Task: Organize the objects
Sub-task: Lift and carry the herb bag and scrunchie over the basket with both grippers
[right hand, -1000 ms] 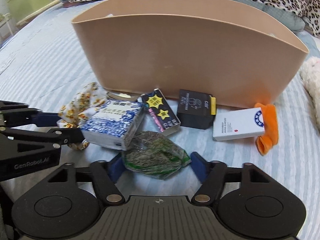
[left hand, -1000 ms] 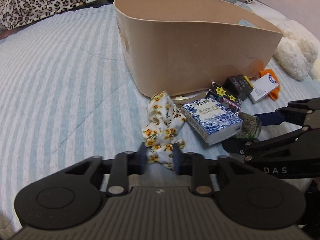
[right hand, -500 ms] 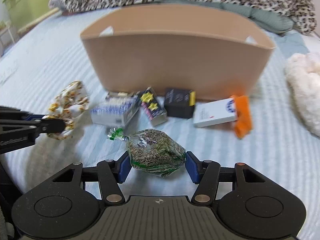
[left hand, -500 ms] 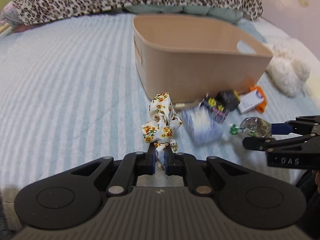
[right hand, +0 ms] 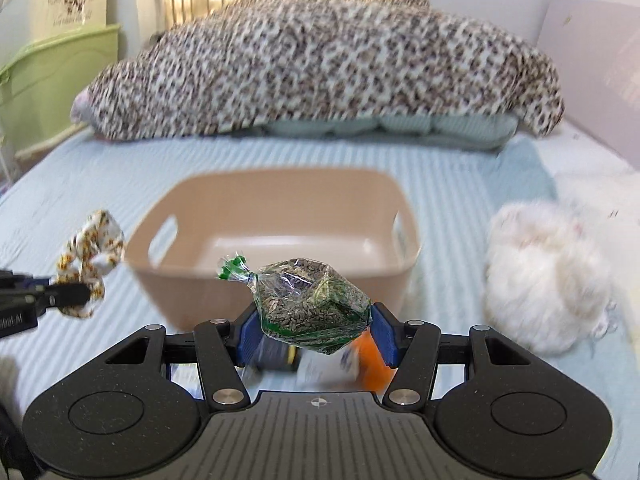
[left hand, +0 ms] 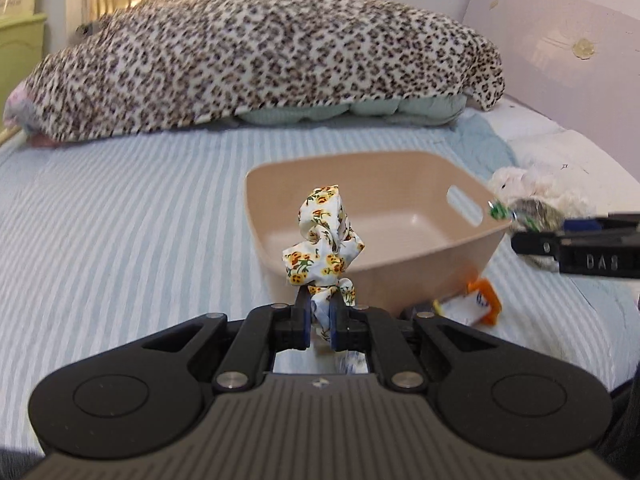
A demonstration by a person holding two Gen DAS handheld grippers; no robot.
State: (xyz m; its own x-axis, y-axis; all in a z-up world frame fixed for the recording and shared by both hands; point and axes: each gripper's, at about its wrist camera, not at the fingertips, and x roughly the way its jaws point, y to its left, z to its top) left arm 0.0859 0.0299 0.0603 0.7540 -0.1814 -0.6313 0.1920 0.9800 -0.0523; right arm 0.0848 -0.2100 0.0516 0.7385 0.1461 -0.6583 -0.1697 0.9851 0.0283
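In the right wrist view the small things lying on the bed at about six o'clock from the tan bin (right hand: 272,280) are smeared by motion and half covered by the seed bag (right hand: 312,306), so only an orange patch (right hand: 374,364) and a dark box (right hand: 280,356) can be made out. In the left wrist view the left gripper (left hand: 319,320) hides most of those same things, leaving a white card with an orange edge (left hand: 474,302) at five o'clock from the bin (left hand: 400,264). The right gripper (left hand: 576,248) enters at three o'clock and is cut by the picture's edge, the bag it carries is blurred, and the white plush (right hand: 548,276) is too soft to read.
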